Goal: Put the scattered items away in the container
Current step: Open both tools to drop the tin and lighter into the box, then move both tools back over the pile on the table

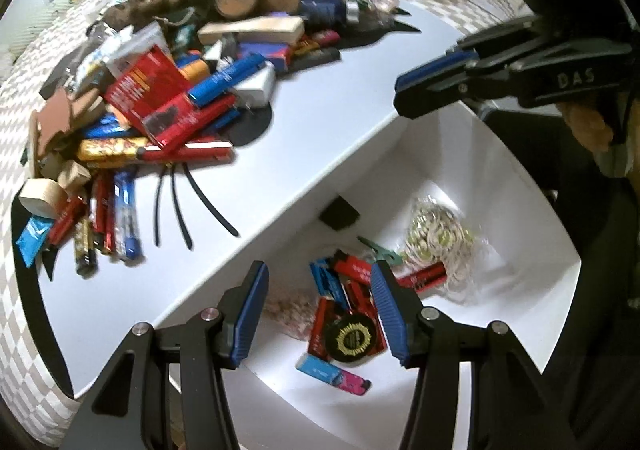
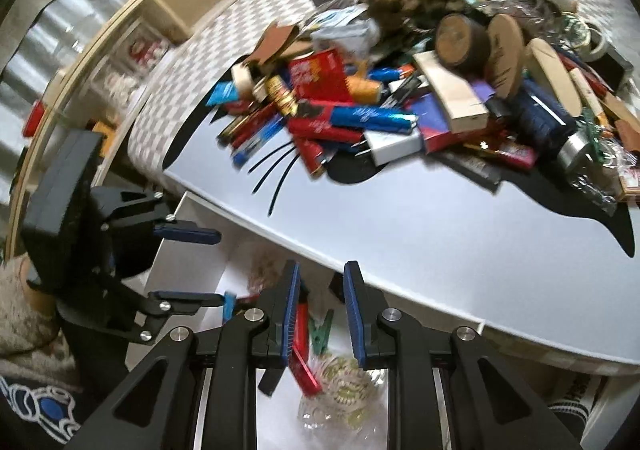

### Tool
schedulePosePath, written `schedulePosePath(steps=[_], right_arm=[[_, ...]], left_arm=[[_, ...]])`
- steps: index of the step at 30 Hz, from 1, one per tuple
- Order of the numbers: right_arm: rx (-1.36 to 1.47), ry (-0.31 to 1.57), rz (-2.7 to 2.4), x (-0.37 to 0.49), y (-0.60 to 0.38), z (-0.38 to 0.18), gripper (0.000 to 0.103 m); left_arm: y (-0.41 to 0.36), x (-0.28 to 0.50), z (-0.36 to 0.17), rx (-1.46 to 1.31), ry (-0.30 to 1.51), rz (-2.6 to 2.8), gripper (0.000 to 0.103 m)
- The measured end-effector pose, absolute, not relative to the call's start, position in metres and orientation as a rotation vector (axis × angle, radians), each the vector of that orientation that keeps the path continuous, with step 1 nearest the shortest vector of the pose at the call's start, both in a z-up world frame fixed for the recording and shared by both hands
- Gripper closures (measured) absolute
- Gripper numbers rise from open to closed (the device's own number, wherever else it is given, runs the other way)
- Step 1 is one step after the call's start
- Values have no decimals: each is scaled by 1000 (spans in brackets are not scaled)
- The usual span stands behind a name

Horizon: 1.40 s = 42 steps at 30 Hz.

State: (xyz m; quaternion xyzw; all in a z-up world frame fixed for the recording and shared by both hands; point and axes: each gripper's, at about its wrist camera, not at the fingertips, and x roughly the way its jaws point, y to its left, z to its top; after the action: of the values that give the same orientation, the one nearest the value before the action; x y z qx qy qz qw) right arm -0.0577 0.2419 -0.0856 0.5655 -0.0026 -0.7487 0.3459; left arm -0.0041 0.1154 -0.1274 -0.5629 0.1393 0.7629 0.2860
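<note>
Below parted jaws (both), container (image 1: 500,154).

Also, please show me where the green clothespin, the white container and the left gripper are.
green clothespin (image 2: 322,334), right wrist view, its body
white container (image 1: 500,178), left wrist view, inner wall
left gripper (image 1: 320,282), left wrist view, between fingertips

"DAS" on the right gripper (image 1: 436,90) body.

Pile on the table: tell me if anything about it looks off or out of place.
Most of the items are still heaped untidily on the table rather than in the container. The pile leans every way, with sticks fanned loose at its edge. Nothing looks spilled or broken.
</note>
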Motion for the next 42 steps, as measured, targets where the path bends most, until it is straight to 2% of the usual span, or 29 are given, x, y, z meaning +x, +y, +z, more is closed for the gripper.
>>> schedulePosePath(steps=[8,31,32,33,34,35,38,40,42], right_arm=[[1463,-52,-2041,-80,251,-89,80],[1527,121,-2236,-112,265,-118,80],[1527,134,-2242,-112,265,-118,73],[1528,150,-2252,-112,264,-119,54],[1527,163,-2263,-112,264,-119,46],[1522,173,-2272,-111,264,-118,41],[1510,194,-2282,-110,263,-118,40],[1522,193,-2279,-110,264,-121,32],[1528,200,-2277,-110,264,-123,19]], left_arm=[[106,-23,-117,-1479,342,2122,50],[49,-78,-147,-1646,273,2312,50],[47,-80,-149,-1654,272,2315,48],[45,-82,-150,-1662,266,2318,47],[44,-83,-152,-1670,260,2321,44],[42,-85,-153,-1677,255,2324,43],[41,-90,-158,-1692,251,2328,43],[41,-92,-162,-1703,252,2328,43],[41,-95,-166,-1716,250,2323,43]])
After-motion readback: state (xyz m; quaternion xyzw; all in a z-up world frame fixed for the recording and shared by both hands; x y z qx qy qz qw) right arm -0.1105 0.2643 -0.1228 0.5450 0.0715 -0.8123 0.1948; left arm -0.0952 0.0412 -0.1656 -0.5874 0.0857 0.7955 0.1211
